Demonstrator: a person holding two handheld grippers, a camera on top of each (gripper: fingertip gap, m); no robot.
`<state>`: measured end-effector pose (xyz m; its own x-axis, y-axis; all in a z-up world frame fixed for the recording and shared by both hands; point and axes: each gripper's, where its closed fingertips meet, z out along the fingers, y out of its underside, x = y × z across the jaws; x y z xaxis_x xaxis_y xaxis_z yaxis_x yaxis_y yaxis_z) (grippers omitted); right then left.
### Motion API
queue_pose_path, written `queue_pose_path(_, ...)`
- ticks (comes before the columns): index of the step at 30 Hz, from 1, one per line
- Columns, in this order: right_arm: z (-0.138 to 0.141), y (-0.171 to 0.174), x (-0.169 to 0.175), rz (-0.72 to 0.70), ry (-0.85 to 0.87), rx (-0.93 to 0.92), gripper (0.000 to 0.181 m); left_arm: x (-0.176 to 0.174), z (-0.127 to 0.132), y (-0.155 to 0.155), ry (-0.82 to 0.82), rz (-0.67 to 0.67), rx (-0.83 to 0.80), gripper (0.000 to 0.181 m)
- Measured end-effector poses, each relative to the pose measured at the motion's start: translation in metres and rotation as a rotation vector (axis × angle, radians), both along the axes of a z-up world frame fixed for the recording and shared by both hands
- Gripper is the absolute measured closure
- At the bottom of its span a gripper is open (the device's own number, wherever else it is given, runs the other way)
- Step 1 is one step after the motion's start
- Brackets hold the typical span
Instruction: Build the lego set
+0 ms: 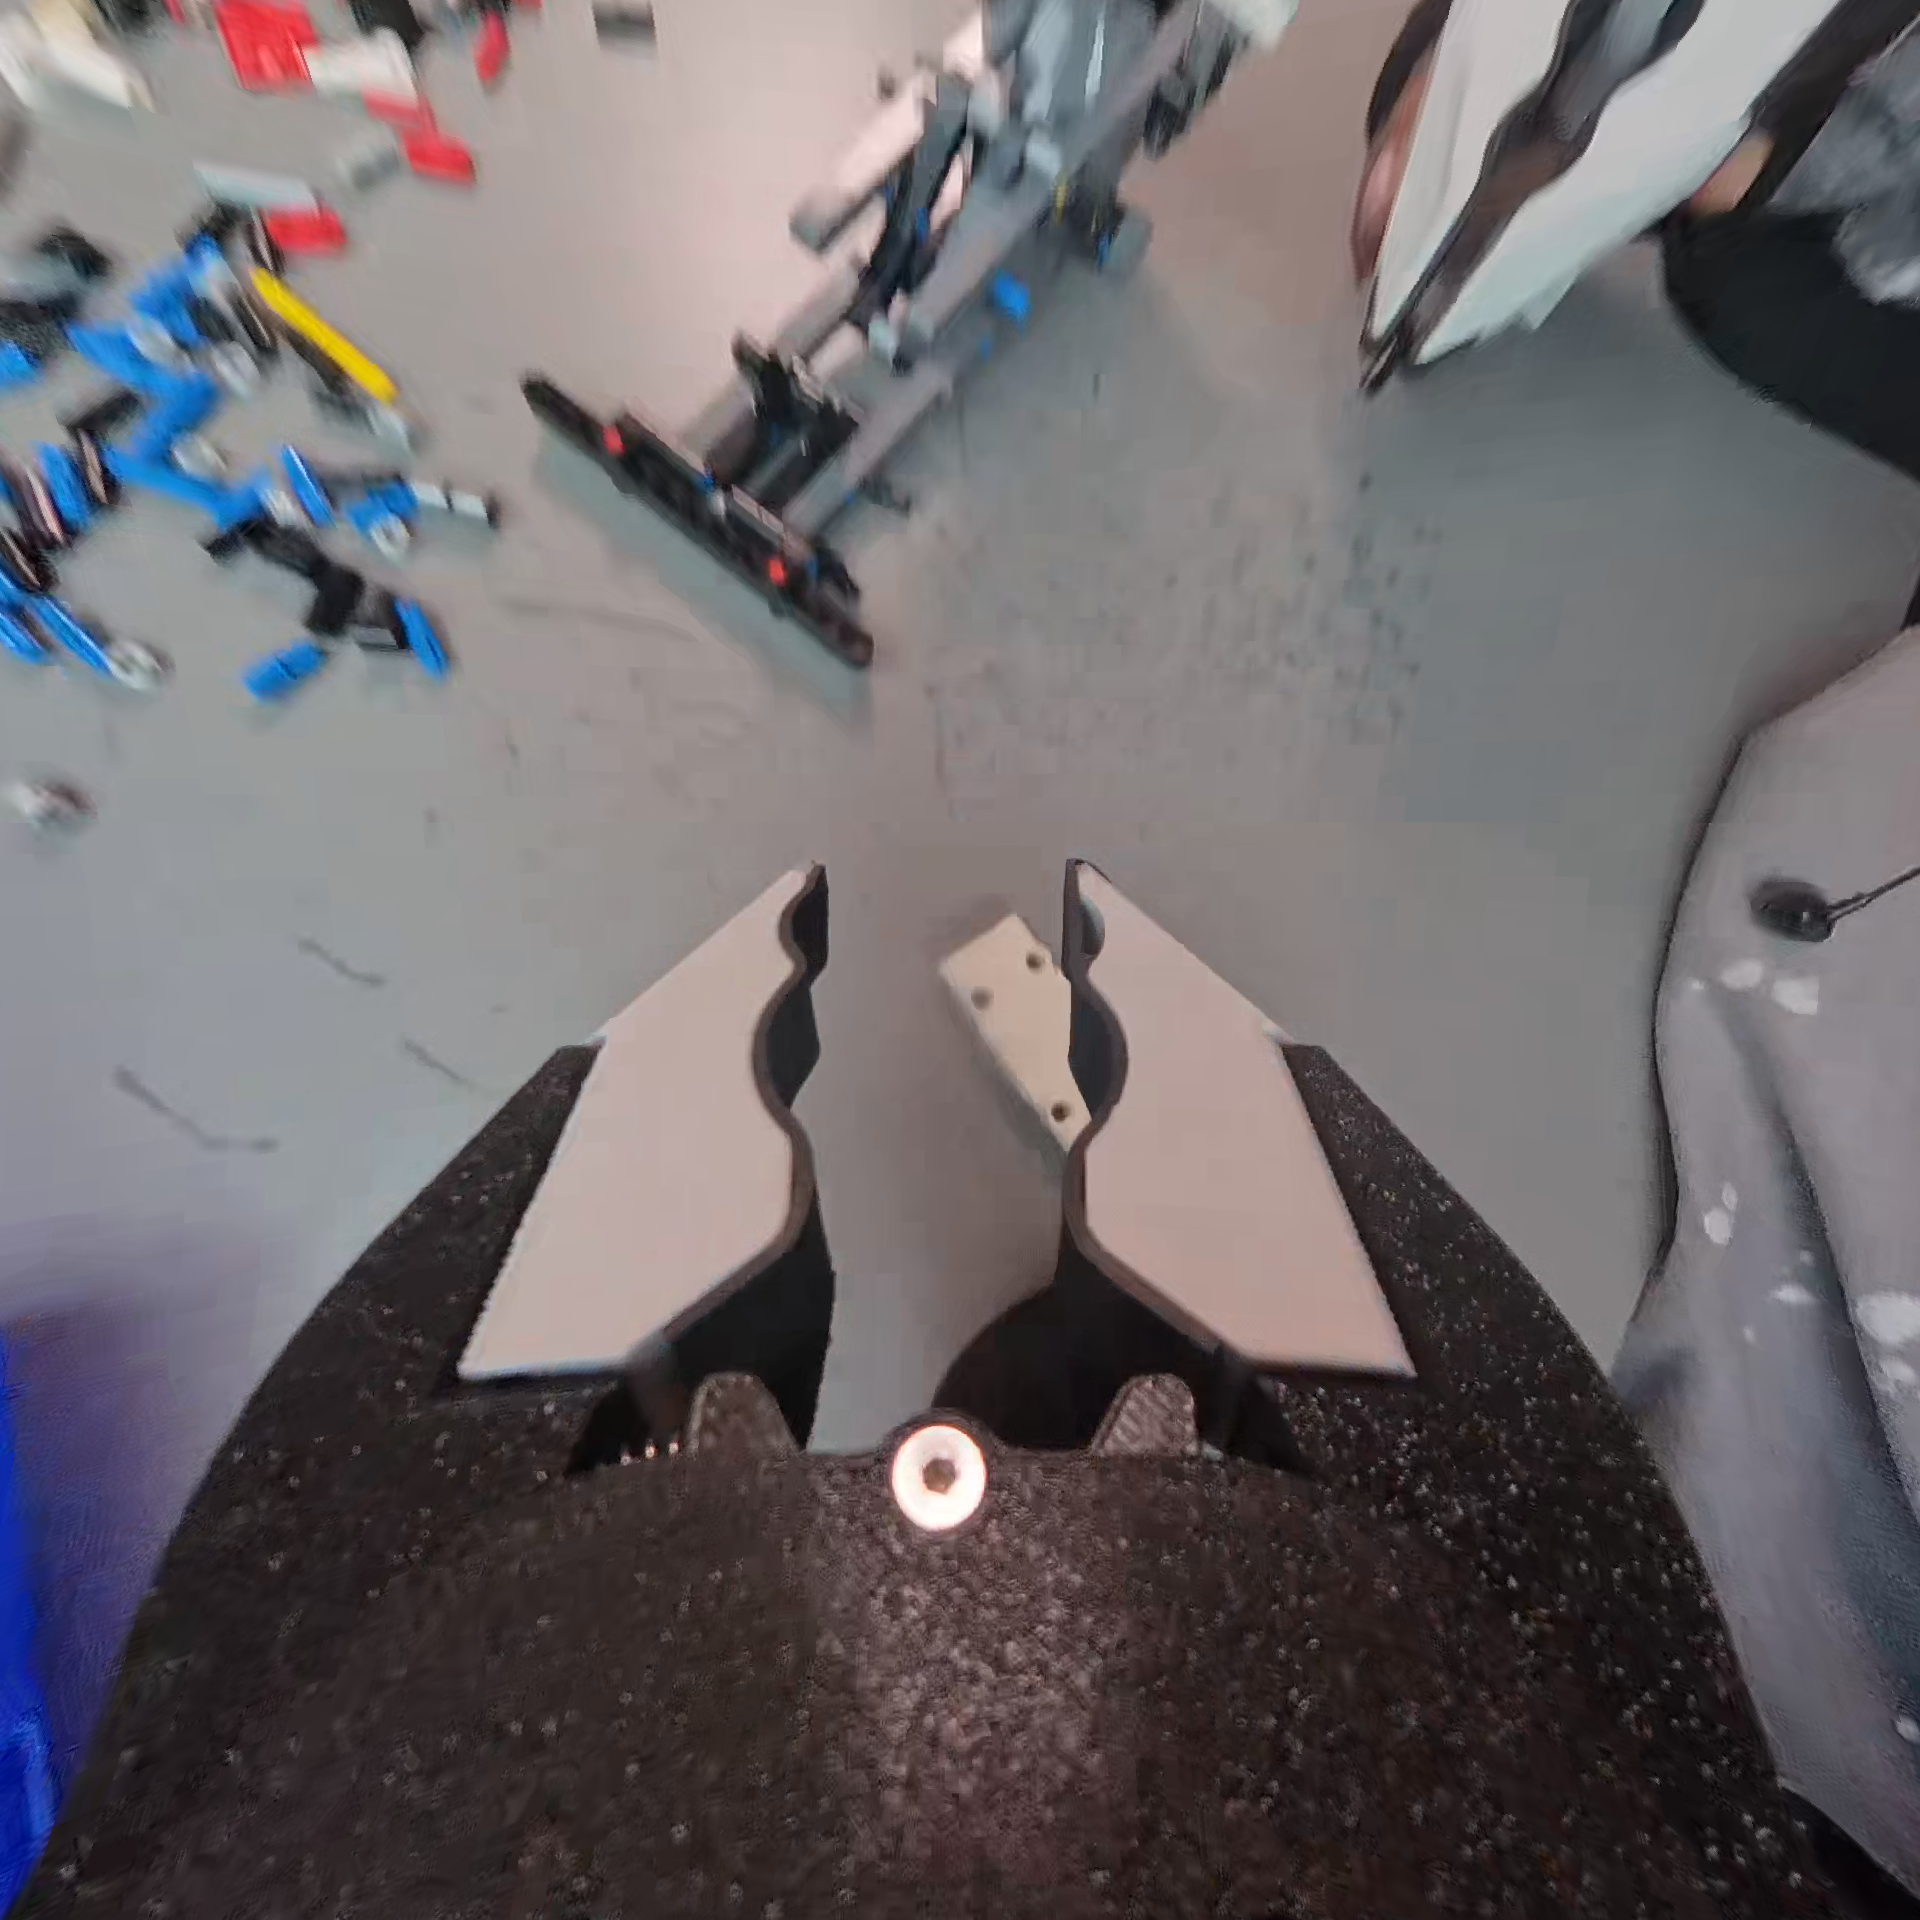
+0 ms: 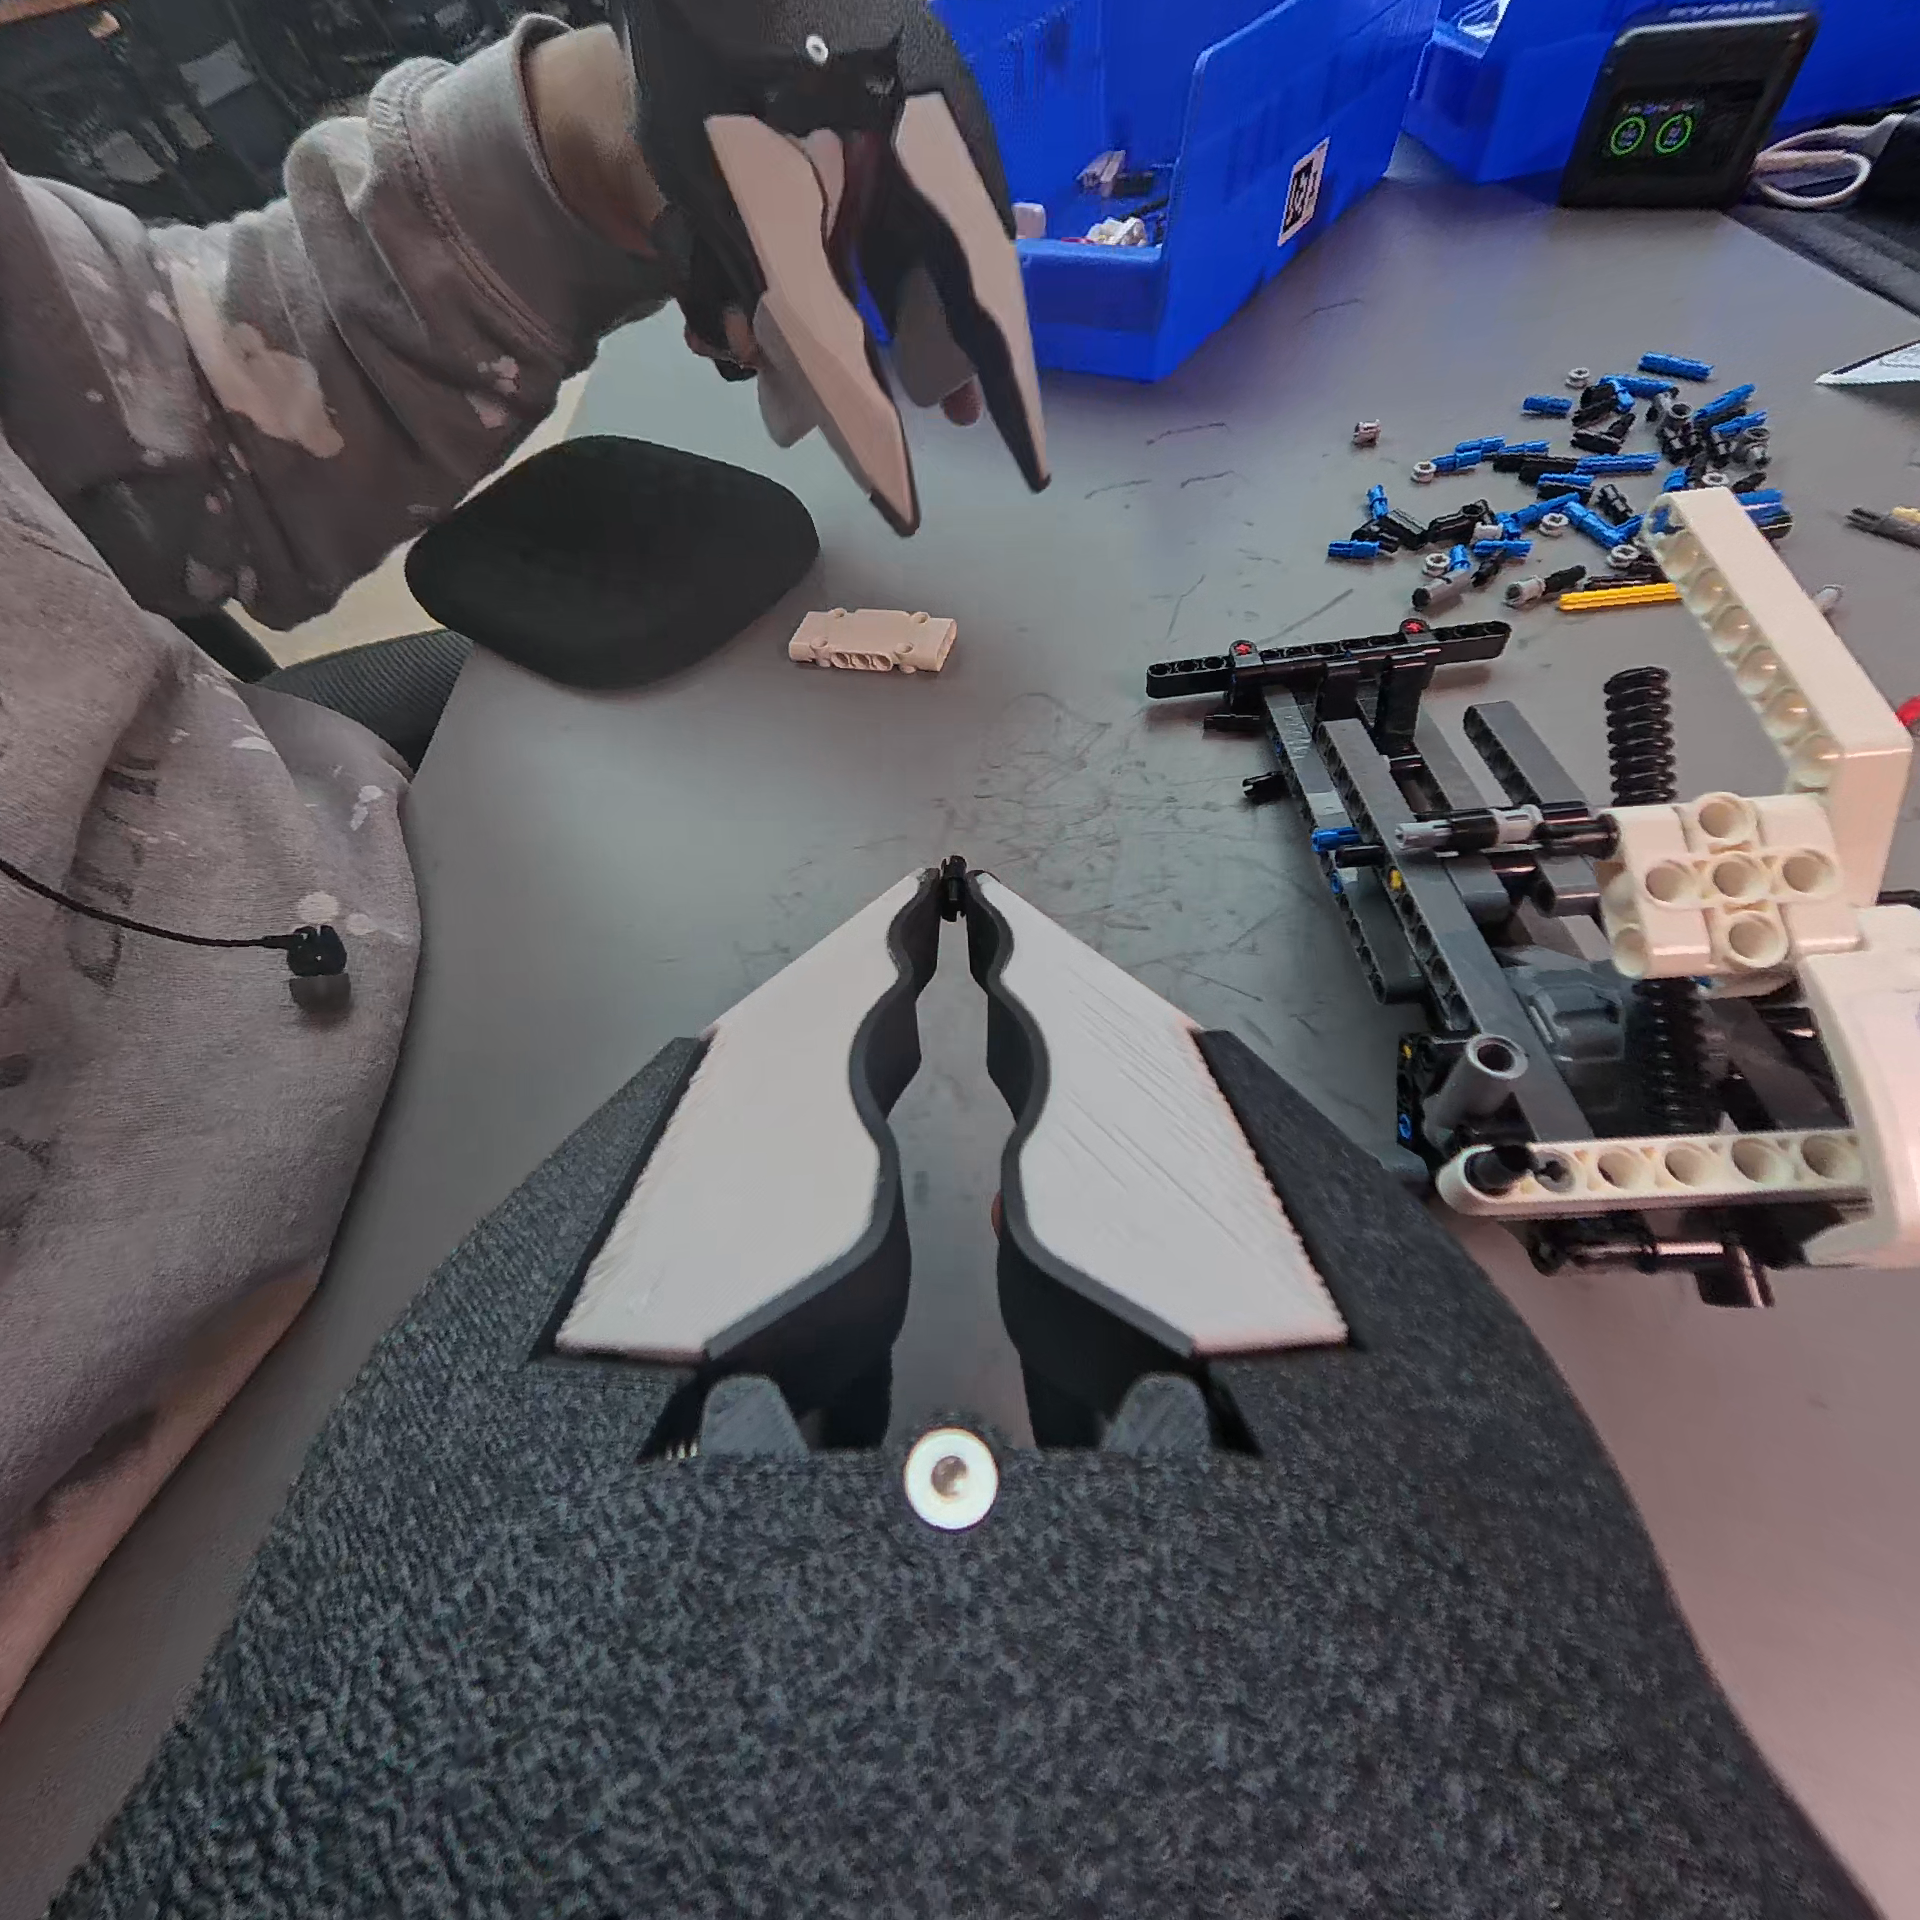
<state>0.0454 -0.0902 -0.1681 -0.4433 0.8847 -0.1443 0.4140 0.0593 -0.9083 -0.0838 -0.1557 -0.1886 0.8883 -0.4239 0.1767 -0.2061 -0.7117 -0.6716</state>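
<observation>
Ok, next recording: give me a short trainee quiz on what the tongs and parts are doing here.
1. True or false: the right tongs are shut on a small black pin.
2. The tan panel lies: A) flat on the table, apart from the chassis; B) on top of the chassis; C) inside a blue bin.
3. Fill in: the left tongs are ____ and hold nothing.

Key: 1 true; 2 A; 3 open.

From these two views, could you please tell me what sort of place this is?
Probably a workshop or lab bench: a scuffed grey table, blue parts bins, and loose Lego pins beside a half-built Lego model.
</observation>
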Motion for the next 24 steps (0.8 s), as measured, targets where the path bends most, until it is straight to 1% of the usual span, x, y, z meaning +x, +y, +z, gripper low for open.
queue_pose_path(1,0.000,0.000,0.000,0.002,-0.002,0.000,0.177,0.002,-0.011,-0.009,0.018,0.005,-0.053,0.136)
queue_pose_path(3,-0.002,-0.001,0.000,0.007,-0.009,0.003,0.177,0.014,-0.025,-0.022,0.010,-0.004,-0.122,0.137)
queue_pose_path(5,-0.004,-0.001,0.000,0.009,-0.014,0.011,0.177,0.019,-0.036,-0.026,0.053,0.010,-0.160,0.136)
queue_pose_path(6,-0.004,-0.002,0.000,0.009,-0.014,0.014,0.177,0.018,-0.036,-0.025,0.092,0.022,-0.144,0.140)
queue_pose_path(7,-0.003,-0.002,0.001,0.009,-0.013,0.016,0.177,0.018,-0.038,-0.025,0.131,0.024,-0.151,0.138)
queue_pose_path(8,-0.003,-0.003,0.001,0.007,-0.011,0.020,0.177,0.017,-0.039,-0.025,0.179,0.025,-0.152,0.140)
queue_pose_path(9,-0.001,-0.003,0.001,0.006,-0.007,0.023,0.177,0.014,-0.040,-0.023,0.234,0.024,-0.142,0.149)
queue_pose_path(10,0.000,-0.004,0.001,0.006,0.000,0.025,0.177,0.018,-0.039,-0.021,0.232,0.002,-0.128,0.152)
queue_pose_path(12,0.004,-0.006,0.001,0.013,0.014,0.030,0.177,0.033,-0.036,-0.012,0.104,0.007,-0.116,0.153)
queue_pose_path(13,0.006,-0.007,0.001,0.015,0.022,0.035,0.177,0.046,-0.032,-0.007,0.009,-0.009,-0.106,0.153)
queue_pose_path(15,0.009,-0.009,0.002,0.021,0.041,0.042,0.177,0.079,-0.016,0.005,-0.209,-0.040,-0.096,0.154)
queue_pose_path(16,0.011,-0.010,0.002,0.022,0.048,0.045,0.178,0.096,-0.011,0.009,-0.287,-0.066,-0.118,0.155)
queue_pose_path(17,0.012,-0.009,0.002,0.017,0.054,0.049,0.177,0.111,-0.009,0.010,-0.329,-0.112,-0.136,0.155)
queue_pose_path(18,0.013,-0.007,0.003,0.012,0.056,0.053,0.178,0.124,-0.009,0.012,-0.341,-0.156,-0.161,0.154)
queue_pose_path(20,0.013,-0.002,0.004,0.001,0.053,0.062,0.177,0.142,-0.017,0.017,-0.298,-0.225,-0.184,0.154)
queue_pose_path(22,0.009,0.004,0.006,-0.009,0.037,0.084,0.177,0.152,-0.026,0.021,-0.244,-0.287,-0.196,0.155)
queue_pose_path(24,0.004,0.006,0.009,-0.005,0.020,0.099,0.177,0.158,-0.030,0.026,-0.237,-0.315,-0.188,0.155)
